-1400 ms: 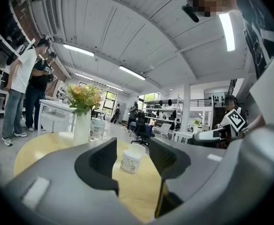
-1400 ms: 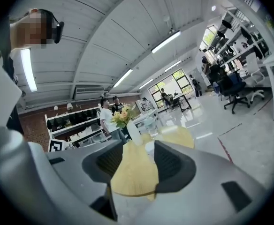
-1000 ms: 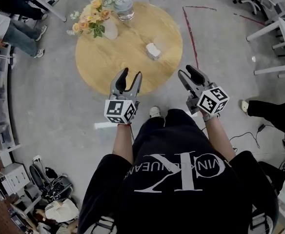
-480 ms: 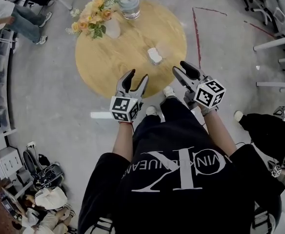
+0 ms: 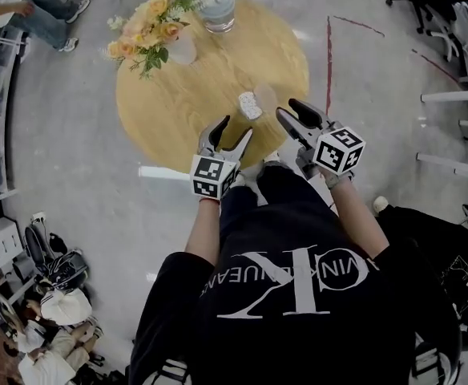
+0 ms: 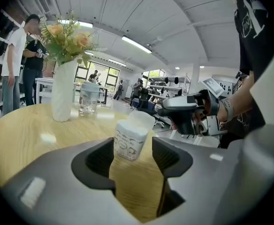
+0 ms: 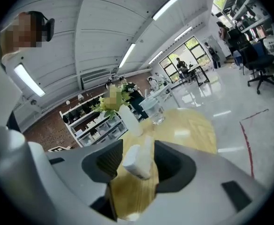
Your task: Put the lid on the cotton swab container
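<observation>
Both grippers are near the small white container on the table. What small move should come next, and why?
Probably ease the left gripper forward until its jaws straddle the cotton swab container. Those jaws have just been opening and are empty; the container stands ahead of them, its clear lid off beside it. The right gripper is open too.

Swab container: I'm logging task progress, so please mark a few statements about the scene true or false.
The lid is on the container. False: it sits beside it.
The left gripper and right gripper hold nothing. True: both are open; the left's jaws have just been opening, with nothing between them.
The vase lies toppled. False: it stands upright.
The table is round. True.
</observation>
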Demonstrator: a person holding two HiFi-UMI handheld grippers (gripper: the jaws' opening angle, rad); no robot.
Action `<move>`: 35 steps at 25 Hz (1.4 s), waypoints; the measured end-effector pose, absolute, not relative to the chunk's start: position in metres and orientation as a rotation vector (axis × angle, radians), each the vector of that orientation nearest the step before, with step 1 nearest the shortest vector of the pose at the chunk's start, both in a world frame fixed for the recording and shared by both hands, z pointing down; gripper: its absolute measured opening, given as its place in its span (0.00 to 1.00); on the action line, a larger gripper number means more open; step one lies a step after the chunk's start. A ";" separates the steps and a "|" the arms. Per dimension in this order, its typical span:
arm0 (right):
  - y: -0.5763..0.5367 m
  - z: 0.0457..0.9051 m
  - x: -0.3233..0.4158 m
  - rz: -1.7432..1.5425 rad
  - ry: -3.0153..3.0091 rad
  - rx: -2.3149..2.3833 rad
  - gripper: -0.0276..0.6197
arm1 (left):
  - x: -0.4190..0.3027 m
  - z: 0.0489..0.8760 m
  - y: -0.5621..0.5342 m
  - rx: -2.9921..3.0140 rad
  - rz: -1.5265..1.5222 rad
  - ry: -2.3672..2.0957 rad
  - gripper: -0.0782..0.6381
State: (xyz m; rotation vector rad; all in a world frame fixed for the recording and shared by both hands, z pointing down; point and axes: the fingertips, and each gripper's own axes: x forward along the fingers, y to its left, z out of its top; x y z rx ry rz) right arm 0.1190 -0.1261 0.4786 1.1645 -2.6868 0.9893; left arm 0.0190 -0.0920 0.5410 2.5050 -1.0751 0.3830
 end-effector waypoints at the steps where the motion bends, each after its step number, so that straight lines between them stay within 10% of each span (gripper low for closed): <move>1: -0.129 0.482 0.117 0.997 -2.685 1.146 0.32 | 0.021 0.542 -0.095 2.492 0.387 -1.082 0.45; 35: -0.139 0.481 0.076 1.095 -2.762 0.855 0.31 | 0.047 0.571 -0.116 2.500 0.521 -1.073 0.45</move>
